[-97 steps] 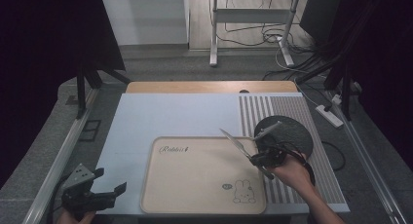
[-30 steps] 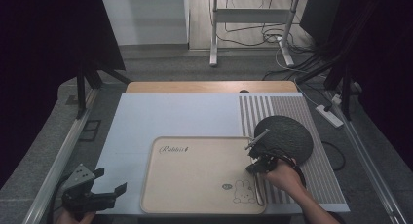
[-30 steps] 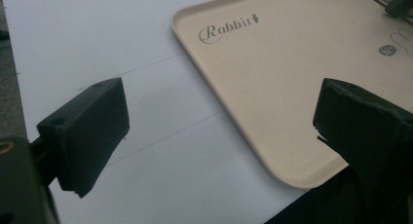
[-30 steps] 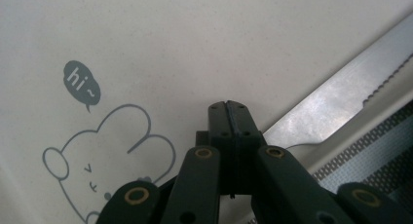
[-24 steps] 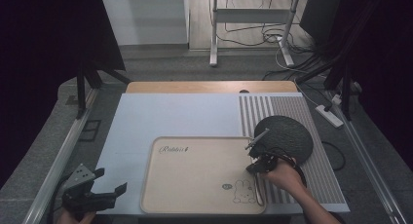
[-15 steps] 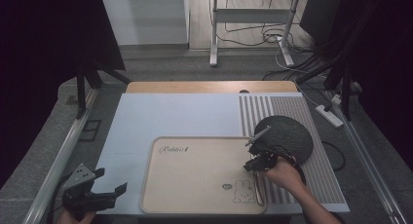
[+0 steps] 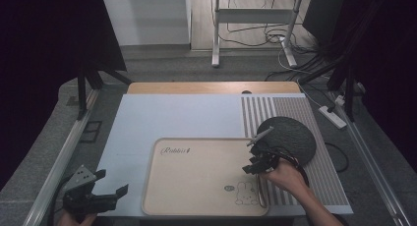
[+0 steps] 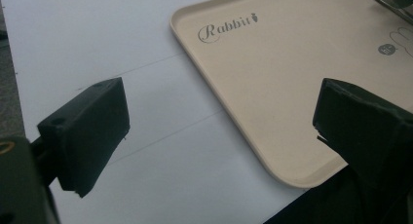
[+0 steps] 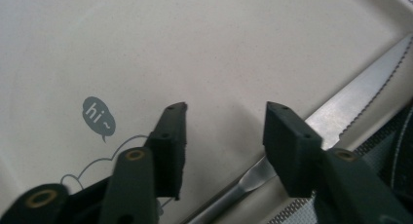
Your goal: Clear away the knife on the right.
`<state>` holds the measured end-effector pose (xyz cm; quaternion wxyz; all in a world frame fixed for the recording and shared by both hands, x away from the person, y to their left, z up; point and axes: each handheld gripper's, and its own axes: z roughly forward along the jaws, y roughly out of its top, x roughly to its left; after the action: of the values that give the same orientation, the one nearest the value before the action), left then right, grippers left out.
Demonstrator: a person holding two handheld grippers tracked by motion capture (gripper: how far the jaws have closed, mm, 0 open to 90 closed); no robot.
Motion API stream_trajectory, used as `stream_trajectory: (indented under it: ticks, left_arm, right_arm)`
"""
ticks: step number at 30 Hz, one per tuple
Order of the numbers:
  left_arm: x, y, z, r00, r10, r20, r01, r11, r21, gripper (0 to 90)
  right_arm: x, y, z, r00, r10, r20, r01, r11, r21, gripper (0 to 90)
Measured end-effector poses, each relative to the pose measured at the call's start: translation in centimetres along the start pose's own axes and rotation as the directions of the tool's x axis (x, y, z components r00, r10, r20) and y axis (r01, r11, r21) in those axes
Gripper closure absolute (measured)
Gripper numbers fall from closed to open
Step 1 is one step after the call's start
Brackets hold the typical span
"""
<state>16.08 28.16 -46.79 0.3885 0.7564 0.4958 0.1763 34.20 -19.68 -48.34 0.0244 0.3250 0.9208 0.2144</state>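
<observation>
- Table [image 7: 177,118] with a pale top, seen from above; a striped mat [image 7: 295,113] covers its right part, and a dark round plate [image 7: 290,137] sits on that mat
- Beige tray [image 7: 196,177] lies at the near middle of the table, printed with the word "Rabbit" at its far left corner and a small rabbit drawing with a "hi" bubble near its near right corner
- My right gripper [image 7: 255,163] hangs over the right part of the tray, just beside the dark plate, with my right hand [image 7: 285,176] behind it
- In the right gripper view the right gripper [image 9: 224,136] has its jaws apart with a clear gap between them and nothing held; the bare tray floor [image 9: 195,48] shows through the gap
- Knife [image 9: 350,104] with a serrated silver blade lies flat along the tray's right edge, just beside the right jaw; I cannot tell whether the jaw touches it
- In the high view the knife [image 7: 259,191] reads as a thin line along the tray's right rim, next to the rabbit drawing
- My left gripper [image 7: 96,194] rests at the near left corner of the table, well apart from the right one
- In the left gripper view the left gripper [image 8: 219,131] has its jaws spread wide and empty, above the table top [image 8: 97,48] and the tray's near left corner [image 8: 253,87]
</observation>
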Motion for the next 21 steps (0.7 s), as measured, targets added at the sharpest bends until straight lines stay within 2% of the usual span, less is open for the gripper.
stream_trajectory:
  ticks: [5,9,14,21]
  left_arm:
    - [0.0,0.0,0.0,1.0000,0.000,0.001,0.000,1.0000,0.000,6.6]
    - [0.0,0.0,0.0,1.0000,0.002,0.000,-0.002,1.0000,0.000,6.6]
    - [0.0,0.0,0.0,1.0000,0.001,0.000,-0.001,1.0000,-0.001,6.6]
    - [0.0,0.0,0.0,1.0000,-0.001,0.000,0.001,1.0000,-0.001,6.6]
  right_arm:
    - [0.1,-0.3,-0.8,0.9995,0.004,0.031,-0.003,0.999,-0.036,32.6]
    - [0.2,-0.5,-1.6,0.9974,0.004,0.072,0.002,0.997,-0.078,19.5]
    - [0.2,-0.6,-2.4,0.9971,0.009,0.076,0.000,0.994,-0.112,14.5]
    - [0.4,-1.2,-2.8,0.9967,0.005,0.081,0.005,0.992,-0.125,9.1]
